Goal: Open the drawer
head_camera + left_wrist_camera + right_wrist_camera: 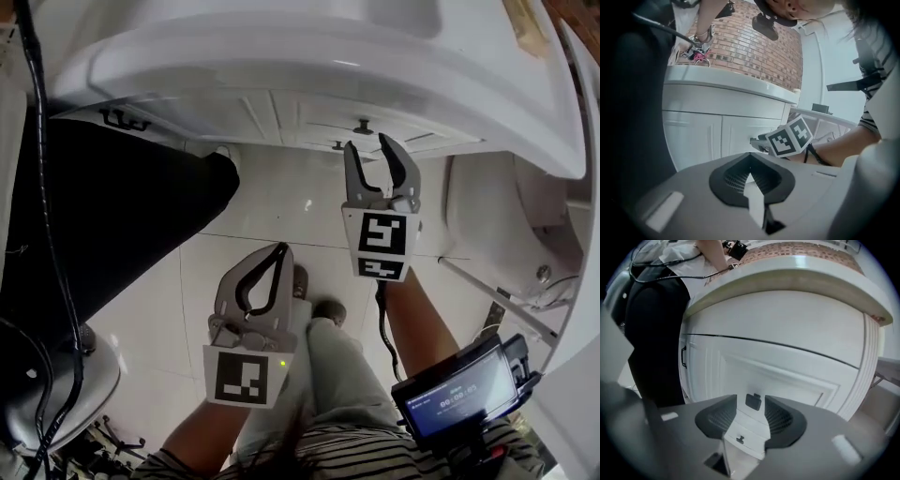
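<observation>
- Beneath the white counter (309,56), facing a white cabinet (787,333) with panelled fronts.
- On that cabinet, in line with the right gripper (367,141): the drawer (751,420), closed and level with the fronts around it, with a dark knob (753,401) on its face.
- Lower on the same cabinet: a second knob (739,439) on the panel below.
- Right gripper's jaws spread wide, framing the dark knob in the right gripper view; pads clear of it on both sides, gripping nothing.
- From the head view, that same knob (363,127) just past the right fingertips.
- Lower and further left, above the wearer's knee: the left gripper (279,249), jaws closed tip to tip with nothing between them.
- Ahead of the left gripper, well apart from it: plain cabinet doors (717,136).
- Off to the right in the left gripper view: the right gripper's marker cube (790,136), in front of the cabinet.
- At far left, standing on the pale tiled floor (281,206): a person in black clothing (112,216), close against the counter.
- Down at lower right, beside the right forearm: a device (459,394) with a lit blue screen.
</observation>
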